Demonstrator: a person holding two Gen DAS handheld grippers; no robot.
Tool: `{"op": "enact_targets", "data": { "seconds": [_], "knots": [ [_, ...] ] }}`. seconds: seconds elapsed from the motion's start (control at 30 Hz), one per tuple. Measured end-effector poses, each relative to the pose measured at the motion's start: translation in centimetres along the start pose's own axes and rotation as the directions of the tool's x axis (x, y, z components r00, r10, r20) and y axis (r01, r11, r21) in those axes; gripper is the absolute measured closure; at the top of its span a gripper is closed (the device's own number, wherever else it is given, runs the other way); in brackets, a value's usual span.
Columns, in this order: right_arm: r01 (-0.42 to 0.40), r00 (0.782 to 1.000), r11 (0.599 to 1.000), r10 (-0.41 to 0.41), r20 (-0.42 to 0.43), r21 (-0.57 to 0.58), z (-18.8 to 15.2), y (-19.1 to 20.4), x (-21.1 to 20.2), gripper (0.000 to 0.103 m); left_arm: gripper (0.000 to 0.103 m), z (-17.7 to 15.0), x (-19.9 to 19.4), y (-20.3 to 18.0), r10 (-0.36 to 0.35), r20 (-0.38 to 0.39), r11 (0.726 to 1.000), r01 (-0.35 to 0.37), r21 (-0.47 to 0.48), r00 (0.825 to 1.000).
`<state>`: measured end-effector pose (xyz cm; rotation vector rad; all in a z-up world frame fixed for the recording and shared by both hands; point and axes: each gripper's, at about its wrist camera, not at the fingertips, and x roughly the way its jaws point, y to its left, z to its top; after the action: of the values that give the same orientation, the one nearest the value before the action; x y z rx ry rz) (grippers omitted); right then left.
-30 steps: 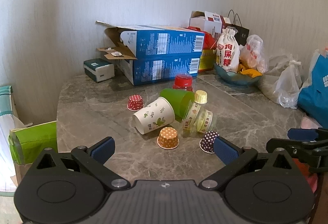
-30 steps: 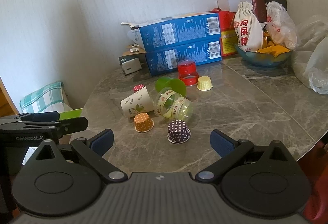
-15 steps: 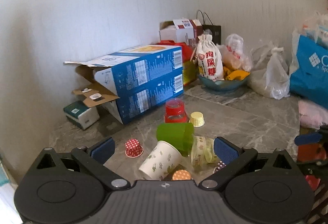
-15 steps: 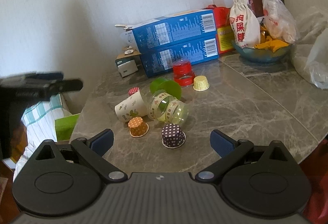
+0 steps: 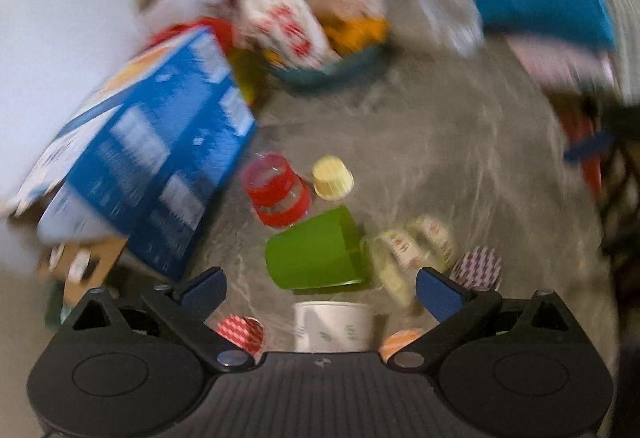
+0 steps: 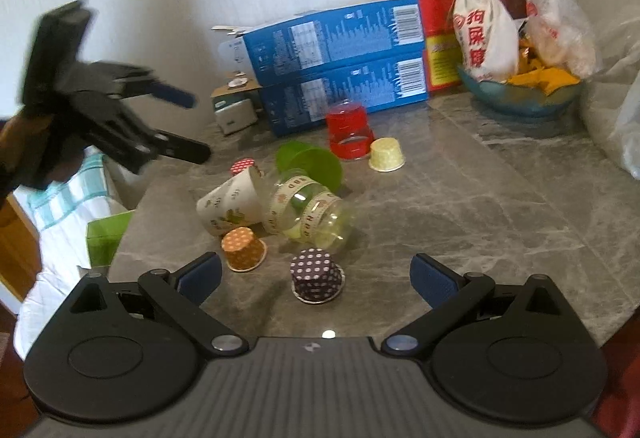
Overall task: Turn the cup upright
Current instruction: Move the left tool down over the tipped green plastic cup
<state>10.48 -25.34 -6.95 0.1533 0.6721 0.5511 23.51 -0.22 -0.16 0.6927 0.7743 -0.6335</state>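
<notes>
- So, left wrist view is blurry: left hand-held gripper (image 5: 320, 288) wide open, nothing held, green cup (image 5: 316, 252) on its side just beyond it.
- Right wrist view: right hand-held gripper (image 6: 316, 278) also gaping empty; green cup (image 6: 310, 163) lies mid-worktop (image 6: 480, 205), left of the red cup (image 6: 349, 133).

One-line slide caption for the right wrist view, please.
Open right gripper faces tipped green cup, paper cup and clear cup on the marble table; left gripper open above.
</notes>
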Motion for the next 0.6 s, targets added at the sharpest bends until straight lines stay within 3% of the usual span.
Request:
{"op": "enact_targets", "data": {
  "seconds": [0.07,0.2,0.27,0.4,0.5,0.6],
  "knots": [
    [-0.007,1.000,1.000,0.007,-0.006,-0.003,0.3,-0.5,0.6,0.002,0.007,1.0,2.0,0.4,-0.004,-0.070,0.995,0.011,0.102,0.998],
    [0.013,1.000,1.000,-0.013,0.005,0.024,1.0,-1.8,1.8,0.002,0.007,3.0,5.5,1.5,-0.045,-0.169,0.970,0.083,0.227,0.985],
    [0.033,0.999,0.999,-0.033,0.014,0.025,1.3,-2.1,2.2,0.002,0.008,3.7,6.9,1.8,-0.064,-0.214,0.953,0.123,0.277,0.975],
    [-0.019,1.000,1.000,0.019,0.024,0.013,1.7,-2.4,2.7,0.002,0.011,4.2,9.6,1.9,-0.066,-0.321,0.908,0.190,0.374,0.945],
    [-0.029,0.999,1.000,0.029,0.017,0.004,1.9,-2.8,3.2,0.002,0.014,4.3,11.3,1.8,-0.061,-0.367,0.878,0.224,0.422,0.928],
    [-0.034,0.999,0.999,0.033,0.012,0.013,1.9,-3.4,3.6,0.002,0.015,4.7,12.5,1.3,-0.071,-0.375,0.850,0.252,0.462,0.924]
  ]
}}
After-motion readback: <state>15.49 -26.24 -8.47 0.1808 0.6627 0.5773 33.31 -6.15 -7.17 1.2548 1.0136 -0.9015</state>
